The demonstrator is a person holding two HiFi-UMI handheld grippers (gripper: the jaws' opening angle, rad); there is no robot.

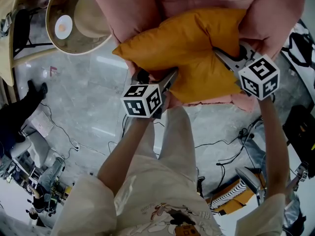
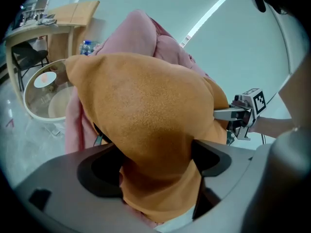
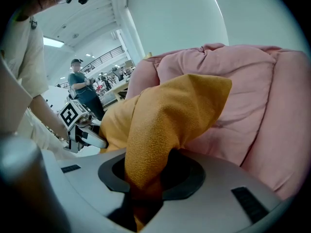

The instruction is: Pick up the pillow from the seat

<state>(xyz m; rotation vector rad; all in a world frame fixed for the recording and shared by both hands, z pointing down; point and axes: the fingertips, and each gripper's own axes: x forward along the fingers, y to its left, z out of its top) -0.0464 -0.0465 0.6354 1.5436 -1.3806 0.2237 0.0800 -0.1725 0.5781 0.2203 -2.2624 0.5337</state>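
**Both grippers on the pillow**

My left gripper (image 1: 156, 78) has its jaws fairly wide, and they press on the near left corner of the pillow (image 1: 182, 48). In the left gripper view the orange cloth fills the whole gap between the jaws (image 2: 155, 164) and bunches in where they squeeze it. My right gripper (image 1: 220, 54) is much narrower. Its jaws pinch a thin fold of the pillow's right edge, and in the right gripper view that fold runs down into the slot between them (image 3: 145, 178).

The pillow (image 2: 146, 110) stretches between my two grippers, at the front of the pink seat (image 1: 133, 9). Its far side lies against the seat's cushions, and its near edge hangs out over the seat's front. I cannot tell whether its underside touches the seat. From the right gripper, the pillow (image 3: 165, 115) stands up in front of the padded back (image 3: 243, 91), with my left gripper and its marker cube to the left of it.

To the far left of the seat (image 2: 141, 33) stands a round glass table (image 1: 74, 18). Beyond the table (image 2: 43, 96) are a bottle (image 2: 86, 46) and a wooden desk (image 2: 73, 13). Under me is a pale floor (image 1: 88, 92), with cables (image 1: 216, 141) trailing across it near my right side. A person (image 3: 80, 86) stands far off to the left in the right gripper view.
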